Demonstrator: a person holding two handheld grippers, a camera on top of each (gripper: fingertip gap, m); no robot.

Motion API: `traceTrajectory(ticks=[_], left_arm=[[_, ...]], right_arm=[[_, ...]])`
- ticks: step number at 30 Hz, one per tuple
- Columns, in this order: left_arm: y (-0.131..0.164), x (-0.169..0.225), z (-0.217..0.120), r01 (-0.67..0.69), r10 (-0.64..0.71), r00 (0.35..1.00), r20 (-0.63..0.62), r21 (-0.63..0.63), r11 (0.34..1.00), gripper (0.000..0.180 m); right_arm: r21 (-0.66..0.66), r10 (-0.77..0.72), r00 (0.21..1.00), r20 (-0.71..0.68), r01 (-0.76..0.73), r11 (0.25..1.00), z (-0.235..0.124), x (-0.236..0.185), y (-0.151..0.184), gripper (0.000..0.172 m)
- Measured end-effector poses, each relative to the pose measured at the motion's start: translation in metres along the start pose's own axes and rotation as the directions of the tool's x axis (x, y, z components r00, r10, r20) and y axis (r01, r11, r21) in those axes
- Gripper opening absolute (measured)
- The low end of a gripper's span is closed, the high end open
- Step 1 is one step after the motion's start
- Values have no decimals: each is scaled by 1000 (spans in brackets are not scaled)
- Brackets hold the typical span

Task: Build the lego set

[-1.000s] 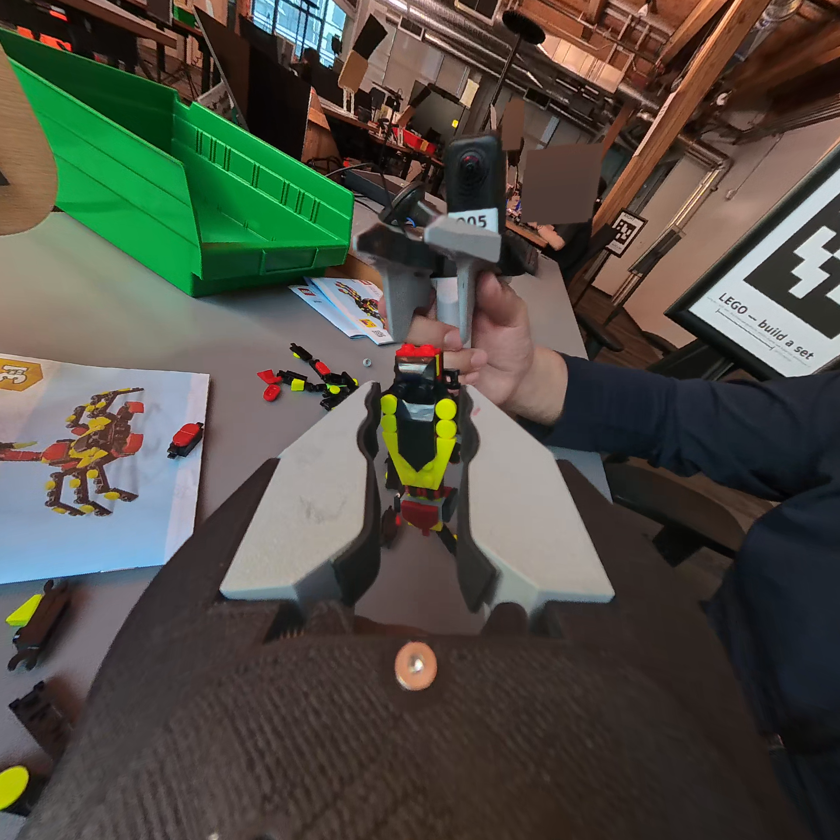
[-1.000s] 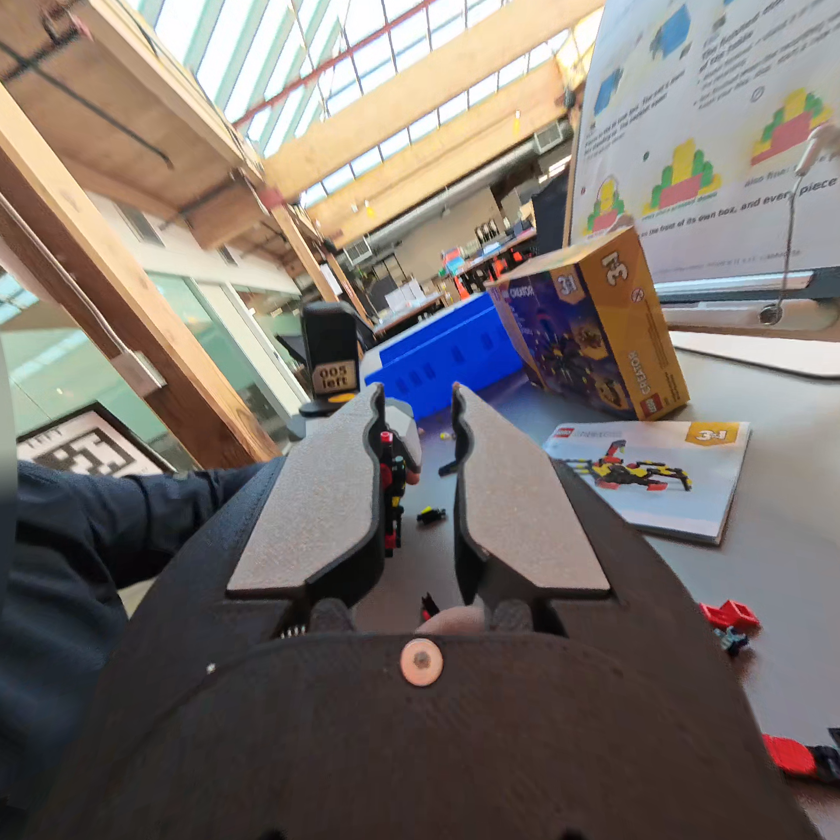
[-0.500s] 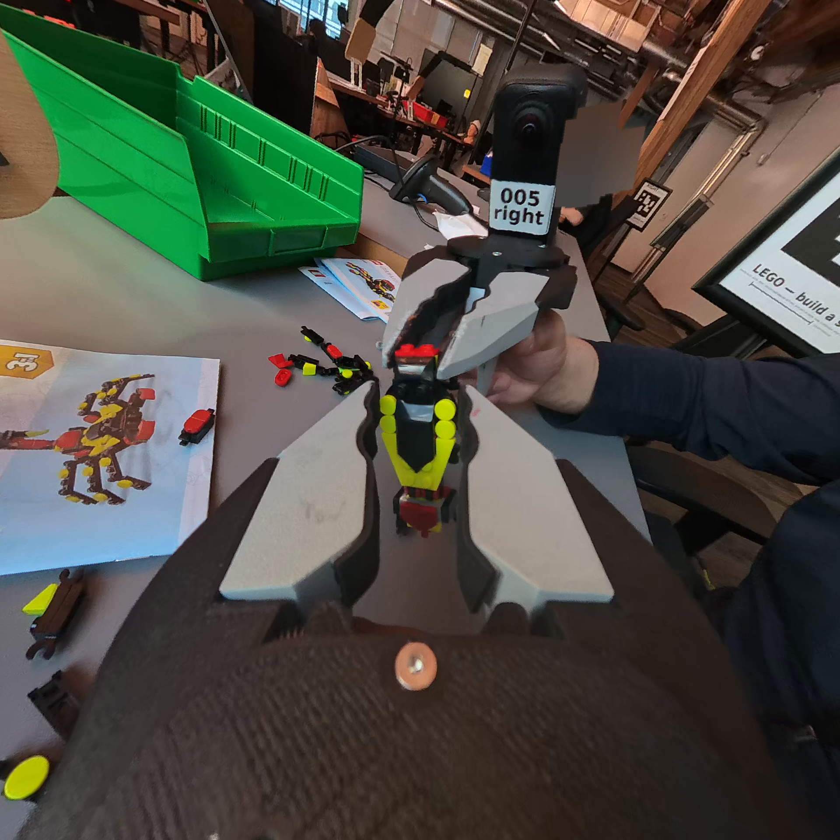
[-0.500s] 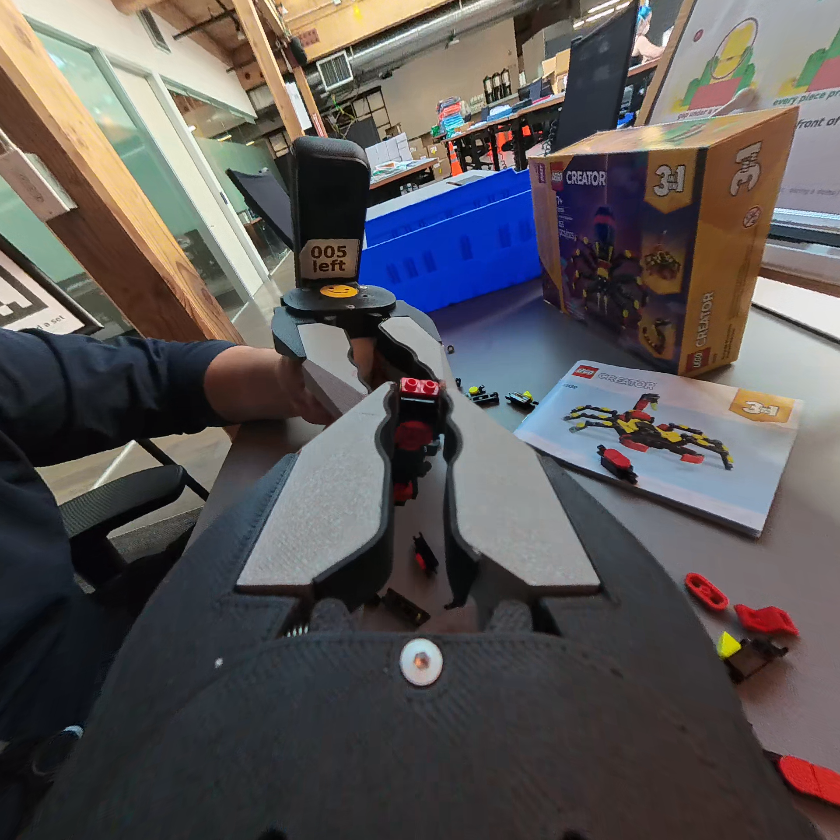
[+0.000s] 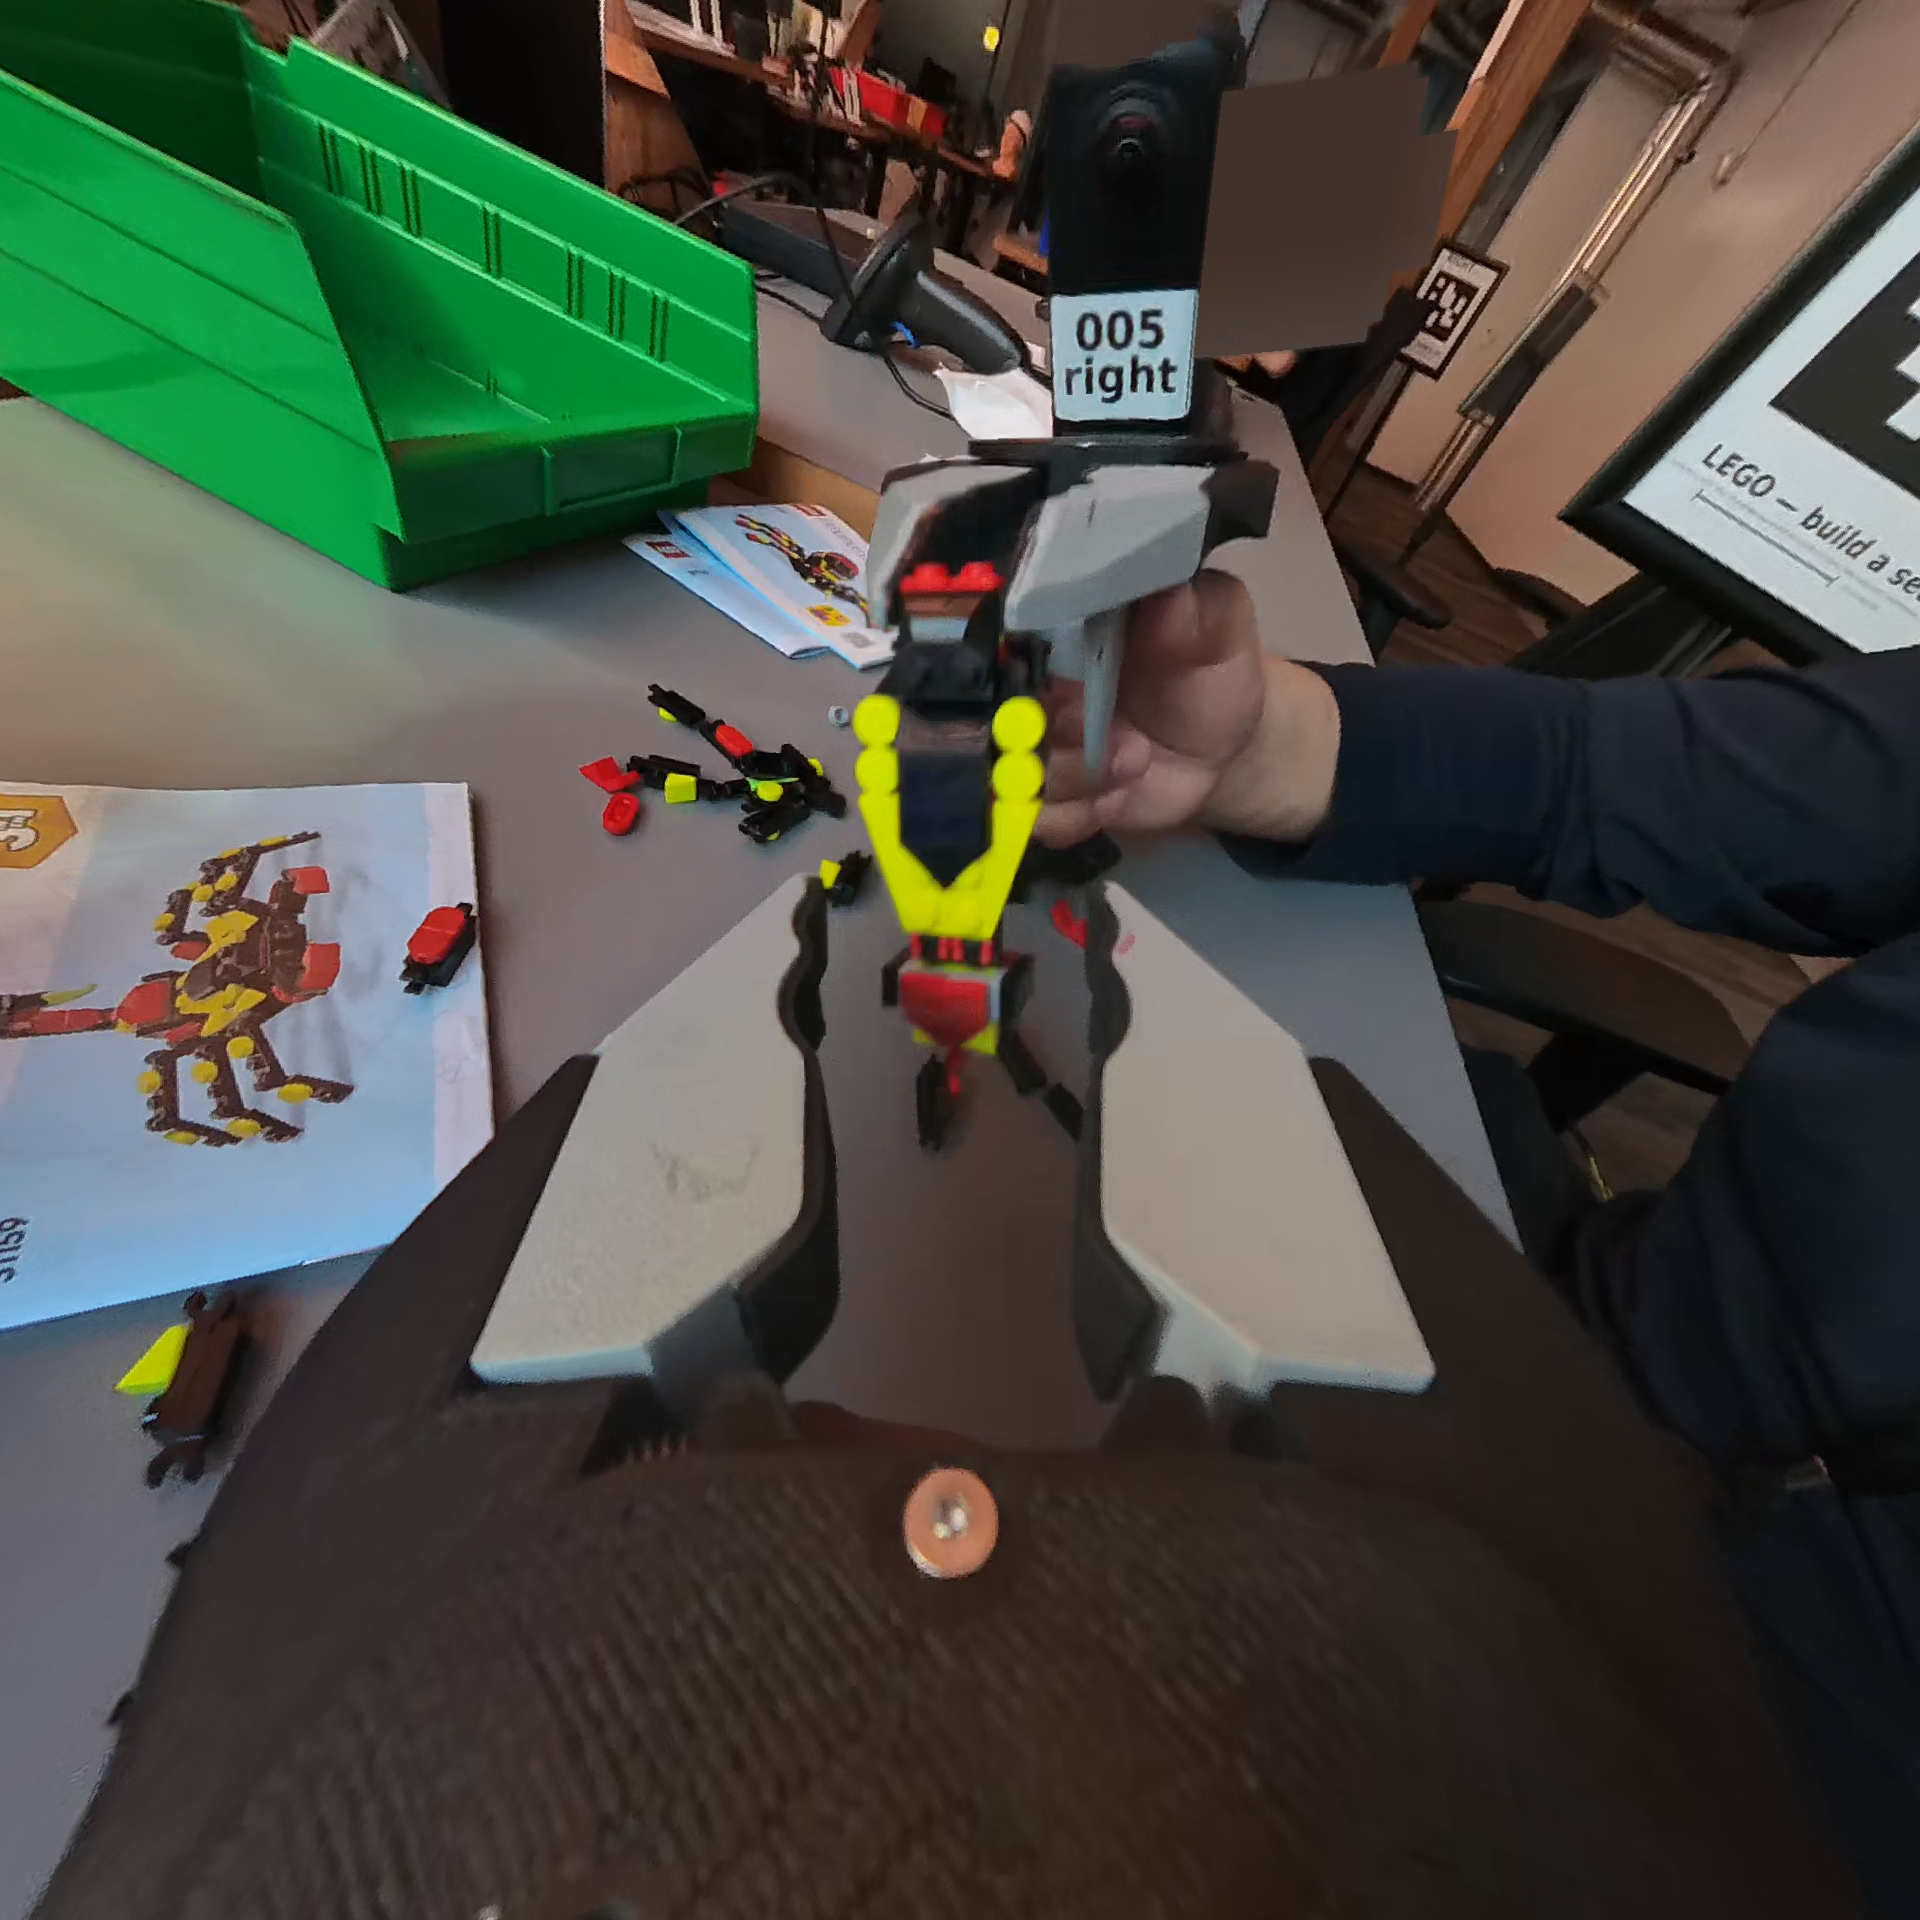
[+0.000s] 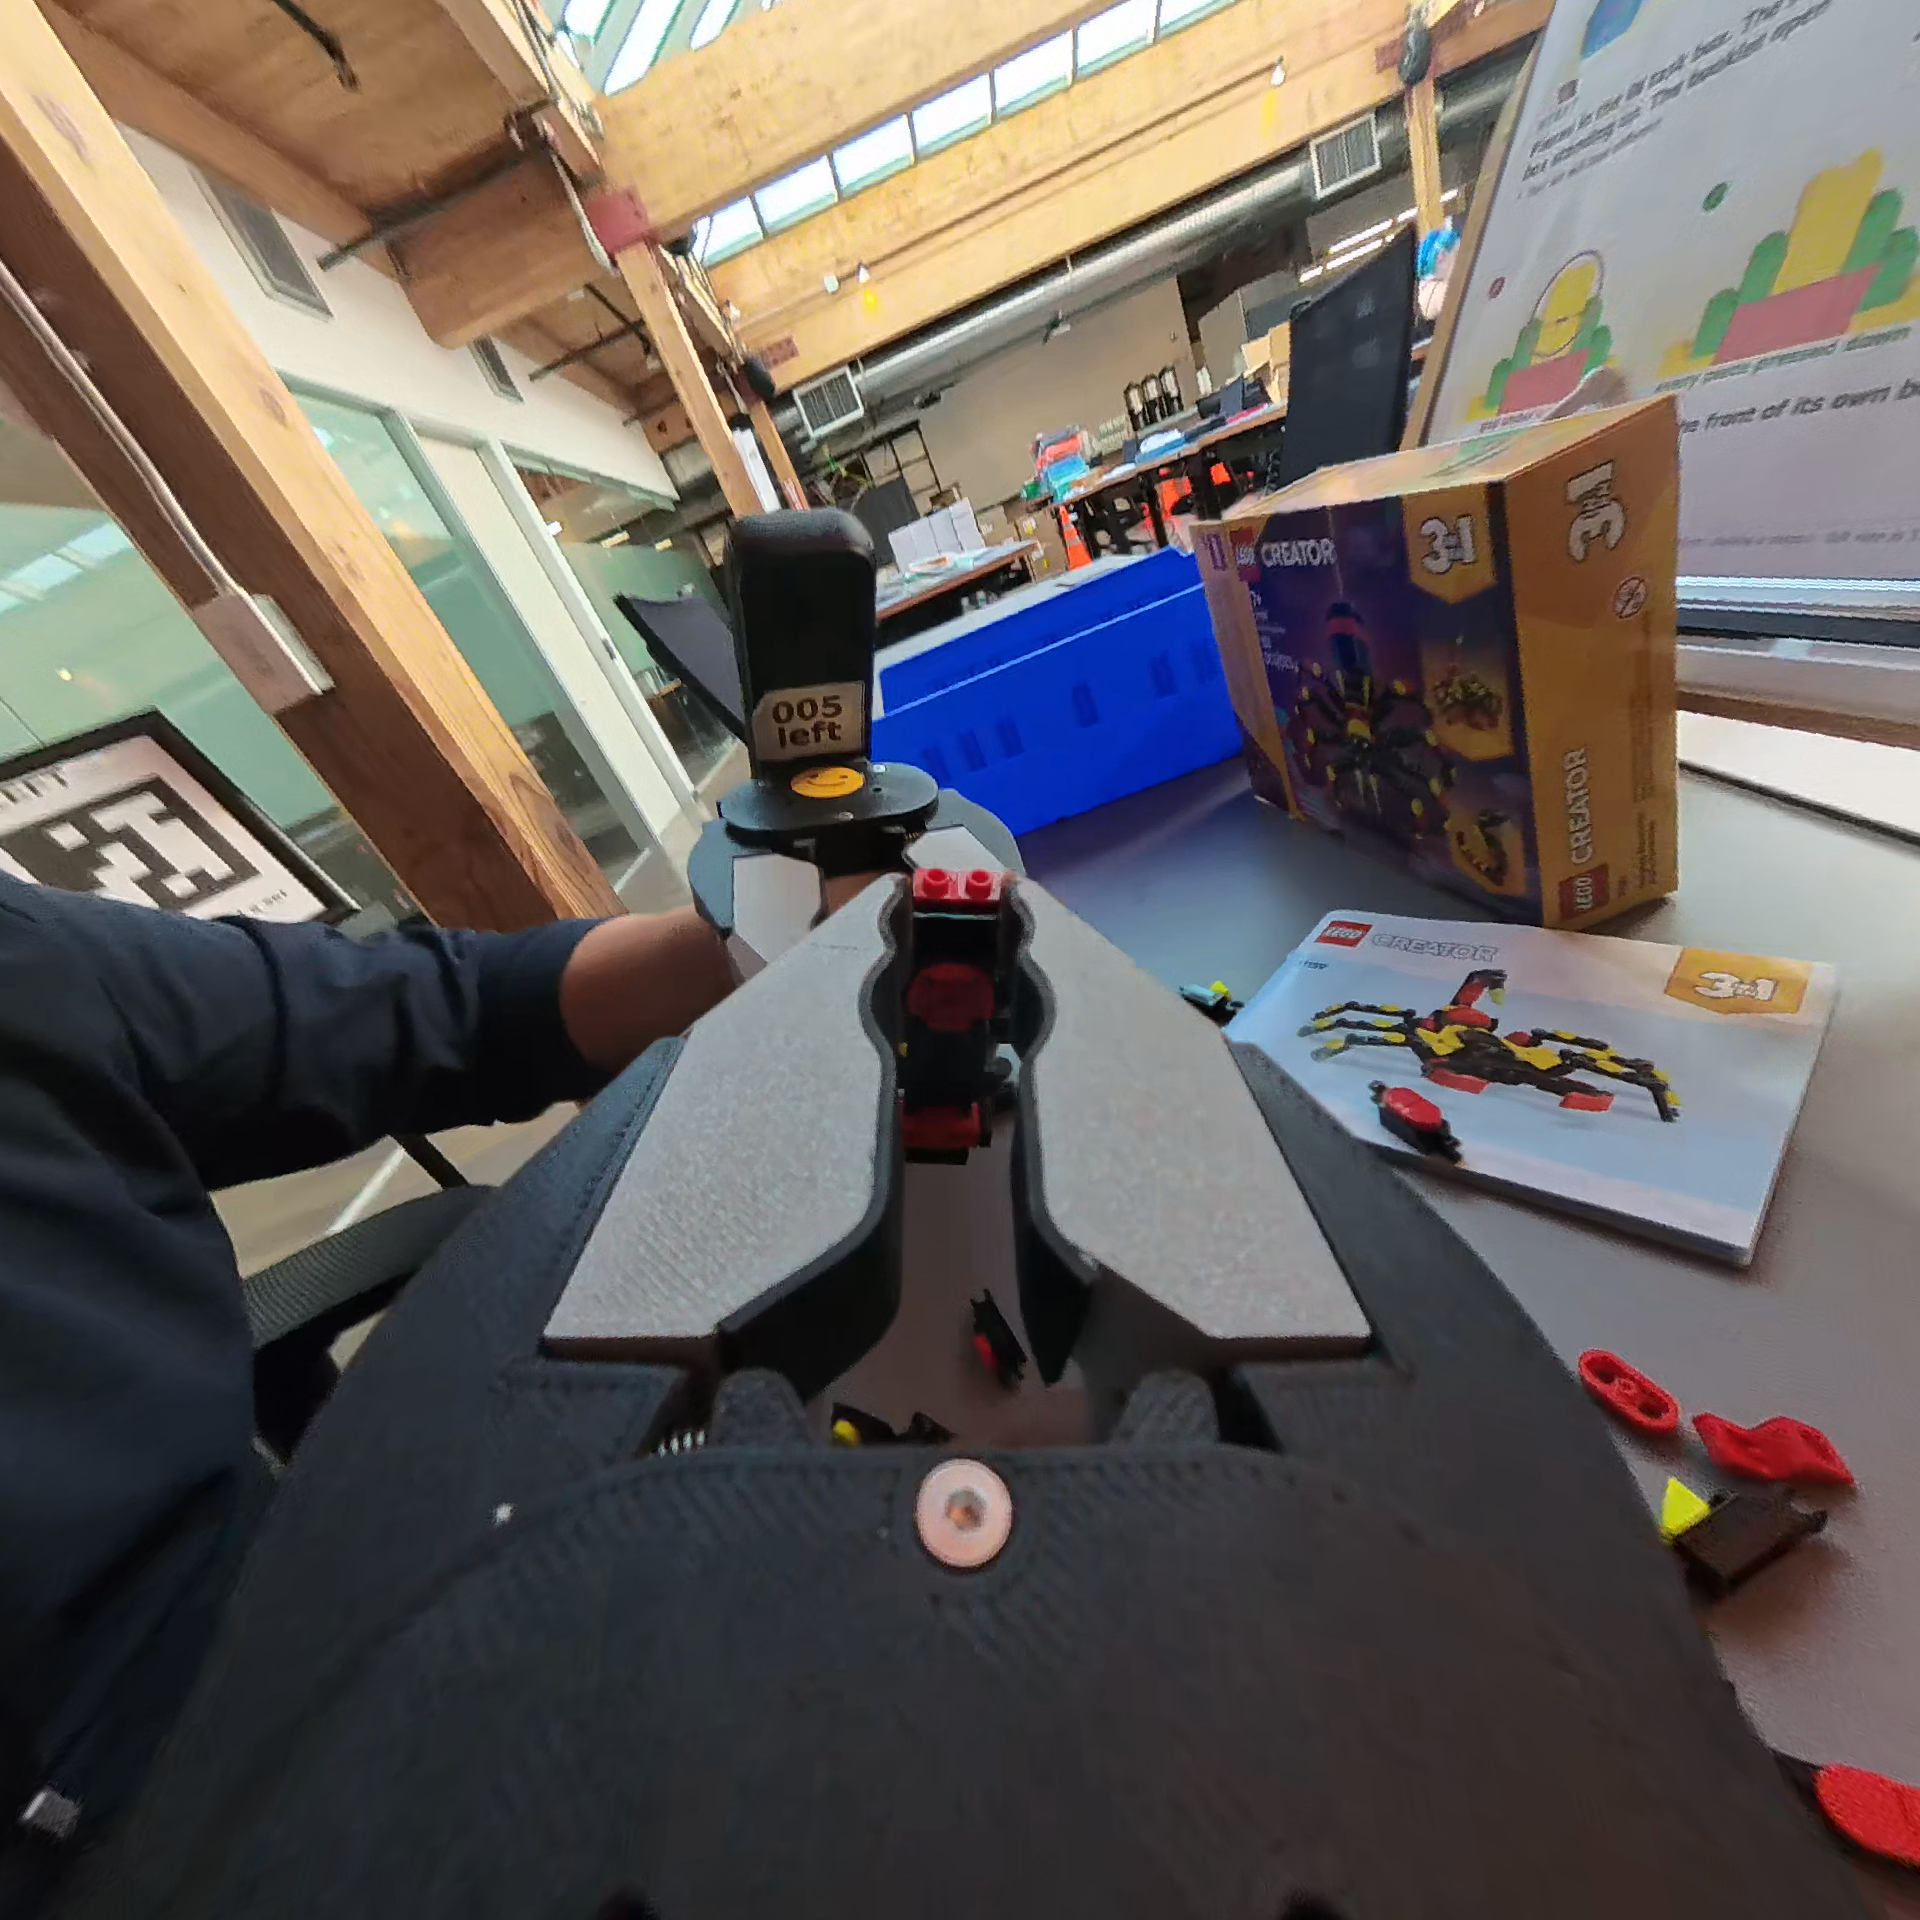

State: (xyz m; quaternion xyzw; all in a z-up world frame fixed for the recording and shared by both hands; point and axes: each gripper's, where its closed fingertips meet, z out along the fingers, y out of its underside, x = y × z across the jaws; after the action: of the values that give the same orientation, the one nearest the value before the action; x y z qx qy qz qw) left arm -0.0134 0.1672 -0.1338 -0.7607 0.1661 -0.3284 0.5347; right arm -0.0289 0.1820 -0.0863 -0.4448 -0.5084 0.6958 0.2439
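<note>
Right gripper [image 6: 956, 914] clamps brick model [image 6: 951, 997].

Booklet [image 6: 1538, 1081] before box [image 6: 1455, 665] (touching? unclear)

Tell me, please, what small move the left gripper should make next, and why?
Probably draw the left gripper straight back. Its fingers stand apart from the brick model, while the right gripper clamps the model's top, so it seems supported.
</note>
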Motion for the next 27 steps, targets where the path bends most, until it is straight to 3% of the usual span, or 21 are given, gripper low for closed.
traceTrajectory(ticks=[4, 10, 19, 23, 27], left_arm=[[-4, -7, -1, -94, 93, 992, 85, 13, 995, 35], [12, 1, 7, -351, 367, 920, 138, -128, 928, 40], [21, -19, 1, -487, 541, 812, 220, -255, 835, 36], [17, -39, -11, -567, 641, 707, 299, -302, 766, 29], [17, -73, -28, -640, 779, 486, 395, -446, 626, 17]], right_arm=[[47, 74, 997, -13, -73, 996, -8, 11, -6, 13], [54, 89, 995, -33, -87, 995, -9, 15, -5, 13], [28, 103, 995, -12, -102, 994, -6, 16, 4, 13], [32, 36, 999, -39, -35, 999, -15, 23, -2, 13], [-114, -99, 994, -55, 92, 989, -22, 27, 12, 13]])
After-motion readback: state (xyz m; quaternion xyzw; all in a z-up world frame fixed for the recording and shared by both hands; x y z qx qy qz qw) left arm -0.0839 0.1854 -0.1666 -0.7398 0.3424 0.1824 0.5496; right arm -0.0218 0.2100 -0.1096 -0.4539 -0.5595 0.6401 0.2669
